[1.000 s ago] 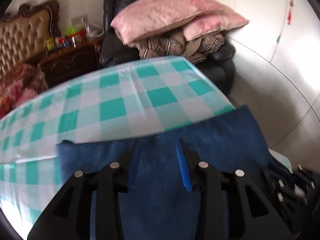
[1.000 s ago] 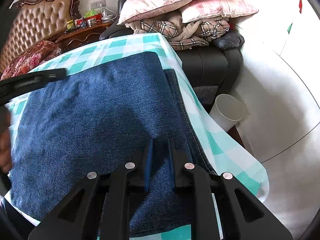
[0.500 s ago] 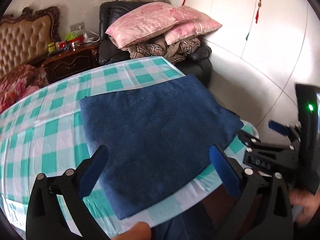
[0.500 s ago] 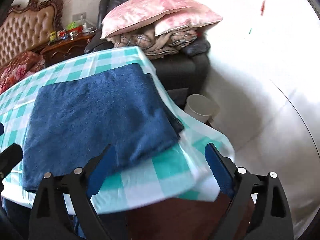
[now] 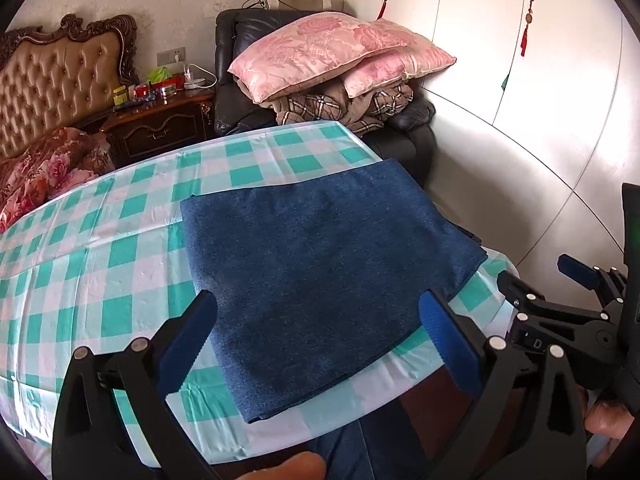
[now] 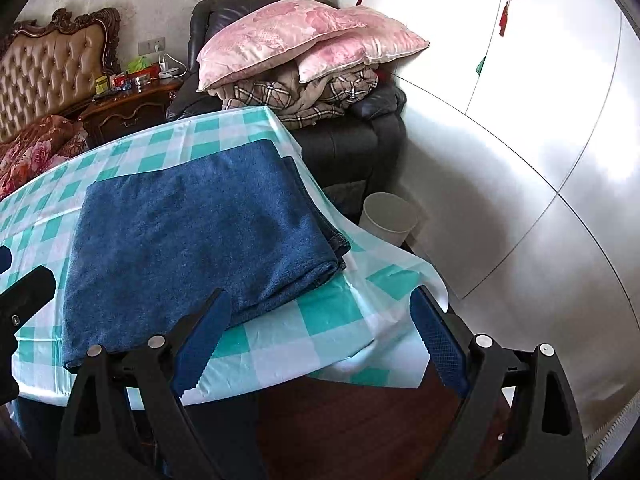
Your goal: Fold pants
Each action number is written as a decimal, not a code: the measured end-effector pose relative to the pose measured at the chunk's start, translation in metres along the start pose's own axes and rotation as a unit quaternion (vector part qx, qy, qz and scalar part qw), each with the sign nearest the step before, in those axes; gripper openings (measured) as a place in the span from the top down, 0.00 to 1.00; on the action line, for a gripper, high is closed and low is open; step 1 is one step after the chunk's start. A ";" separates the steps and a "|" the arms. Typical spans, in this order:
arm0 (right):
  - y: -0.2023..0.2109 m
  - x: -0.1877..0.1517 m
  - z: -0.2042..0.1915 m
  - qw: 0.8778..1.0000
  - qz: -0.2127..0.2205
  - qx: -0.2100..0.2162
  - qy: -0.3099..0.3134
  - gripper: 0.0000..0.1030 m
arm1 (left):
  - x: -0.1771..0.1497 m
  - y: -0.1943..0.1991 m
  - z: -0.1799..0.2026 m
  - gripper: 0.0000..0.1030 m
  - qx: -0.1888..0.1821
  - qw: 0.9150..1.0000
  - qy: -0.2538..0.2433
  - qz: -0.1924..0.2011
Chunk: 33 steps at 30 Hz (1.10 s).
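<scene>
Folded blue denim pants [image 5: 320,280], a flat rectangular stack with a soft, slightly fuzzy weave, lying on the table's smooth teal-and-white checked cloth [image 5: 120,240], near its front right corner. Thicker layered edges and a stitched seam showing along the stack's right side in the right wrist view [image 6: 336,252]. Near edge of the stack close to the cloth's front hem, nothing pressing on it.

Left gripper [image 5: 320,336] of black angular plastic with ribbed blue rubber pads [image 5: 448,344], spread wide, raised above the near edge of the pants, nothing between the pads. Right gripper [image 6: 320,340] of the same build, also spread wide and empty, poised over the cloth's draped front corner, just right of the pants. Both sets of jaws just opened. A fingertip [image 5: 288,468] visible at the bottom edge of the left wrist view.

Beyond the table: dark leather armchair [image 6: 352,140] piled with plaid bedding [image 6: 300,96] and two glossy pink floral pillows [image 6: 304,36]; tufted tan headboard [image 5: 52,84] with carved wood frame; dark wooden nightstand [image 5: 160,128]; round white bucket [image 6: 388,216] on the floor beside the armchair.
</scene>
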State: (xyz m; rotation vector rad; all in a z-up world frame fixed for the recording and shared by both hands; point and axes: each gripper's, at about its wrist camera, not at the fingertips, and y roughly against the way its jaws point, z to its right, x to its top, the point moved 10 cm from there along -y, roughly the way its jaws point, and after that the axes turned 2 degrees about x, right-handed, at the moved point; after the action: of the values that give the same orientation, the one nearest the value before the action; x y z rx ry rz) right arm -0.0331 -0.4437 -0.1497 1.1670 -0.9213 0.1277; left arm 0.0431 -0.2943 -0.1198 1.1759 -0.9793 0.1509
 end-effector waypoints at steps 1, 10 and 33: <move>0.000 0.000 0.000 1.000 -0.001 0.000 0.000 0.15 | 0.000 0.000 0.000 0.02 0.000 1.000 0.001 0.000; -0.003 -0.001 0.002 1.000 -0.004 0.000 -0.004 0.15 | 0.000 0.000 0.004 0.02 -0.004 1.000 -0.002 -0.002; -0.013 -0.003 0.002 1.000 -0.009 -0.001 -0.005 0.15 | 0.006 -0.016 0.020 0.02 -0.079 0.997 0.015 0.003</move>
State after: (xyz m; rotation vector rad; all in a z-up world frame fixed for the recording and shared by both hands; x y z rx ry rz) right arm -0.0286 -0.4497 -0.1612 1.1751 -0.9196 0.1061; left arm 0.0445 -0.3198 -0.1262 1.0236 -0.9507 0.0935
